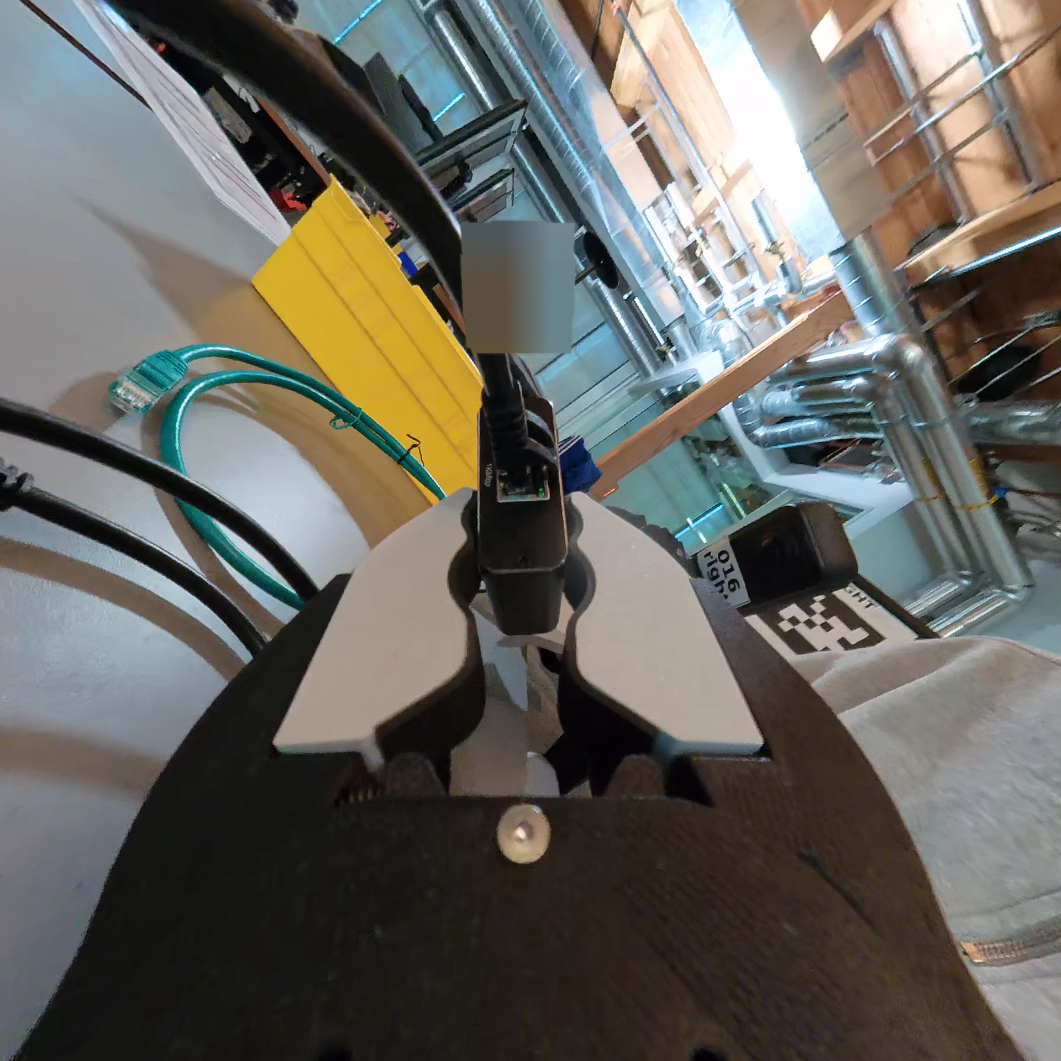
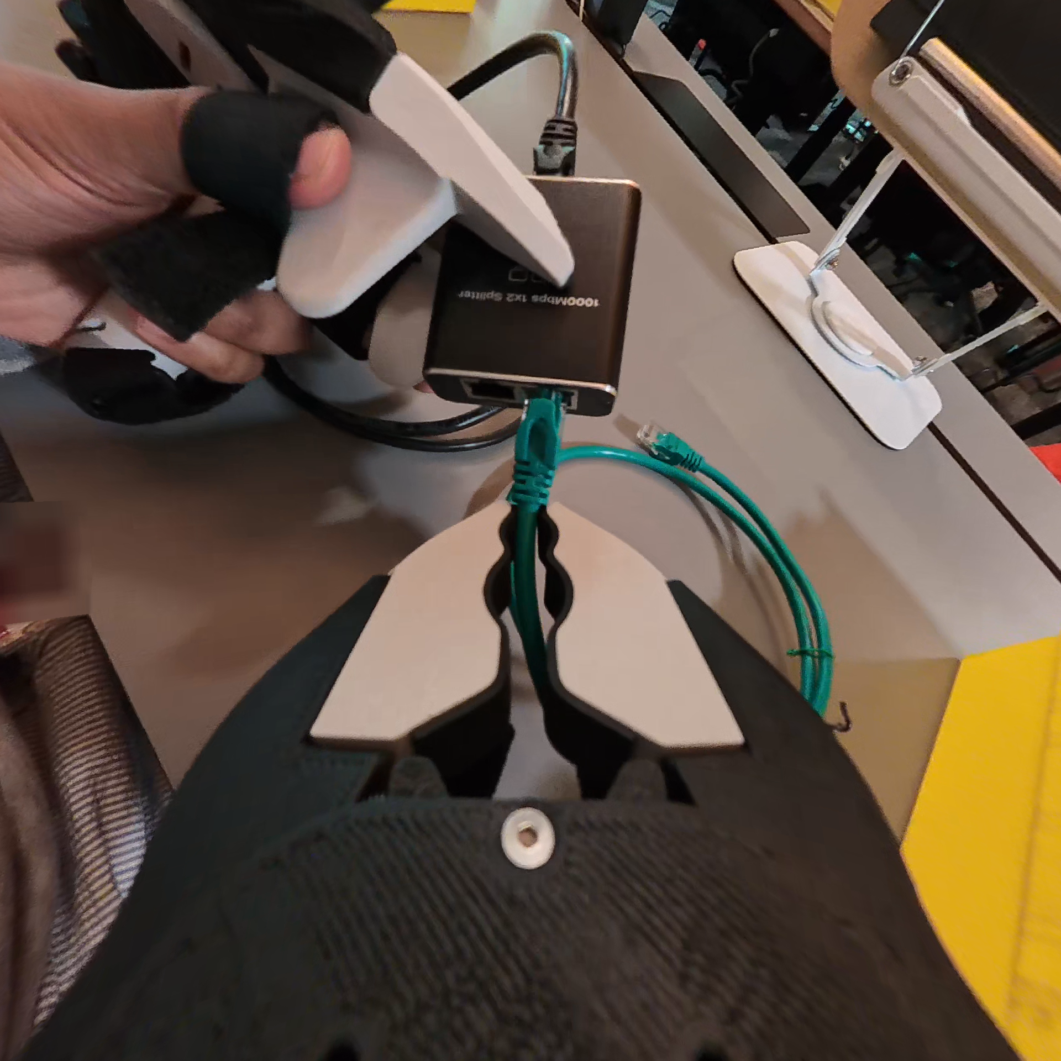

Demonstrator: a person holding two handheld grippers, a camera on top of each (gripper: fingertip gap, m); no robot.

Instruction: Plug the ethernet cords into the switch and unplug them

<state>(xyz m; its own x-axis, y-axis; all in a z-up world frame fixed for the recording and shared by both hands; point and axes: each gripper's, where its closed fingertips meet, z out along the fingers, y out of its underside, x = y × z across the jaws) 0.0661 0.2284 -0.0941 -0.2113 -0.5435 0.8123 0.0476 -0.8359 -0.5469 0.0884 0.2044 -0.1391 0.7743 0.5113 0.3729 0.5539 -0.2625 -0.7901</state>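
Note:
My left gripper (image 1: 519,505) is shut on the small black switch (image 1: 519,574) and holds it above the table. A black cord (image 1: 505,413) is plugged into its far face. In the right wrist view the switch (image 2: 545,339) shows two ports on its near face. My right gripper (image 2: 527,511) is shut on the green ethernet cord (image 2: 525,603) just behind its plug (image 2: 537,442). That plug sits in the right port; the left port (image 2: 488,390) is empty. The cord's other plug (image 2: 669,445) lies free on the table and shows in the left wrist view (image 1: 138,382).
A yellow bin (image 1: 367,344) stands on the grey table (image 2: 229,545), also at the right edge (image 2: 987,804). A white stand base (image 2: 832,339) sits at the back right. Black cables (image 1: 115,459) run across the table. A person's hand (image 2: 115,229) holds the left gripper.

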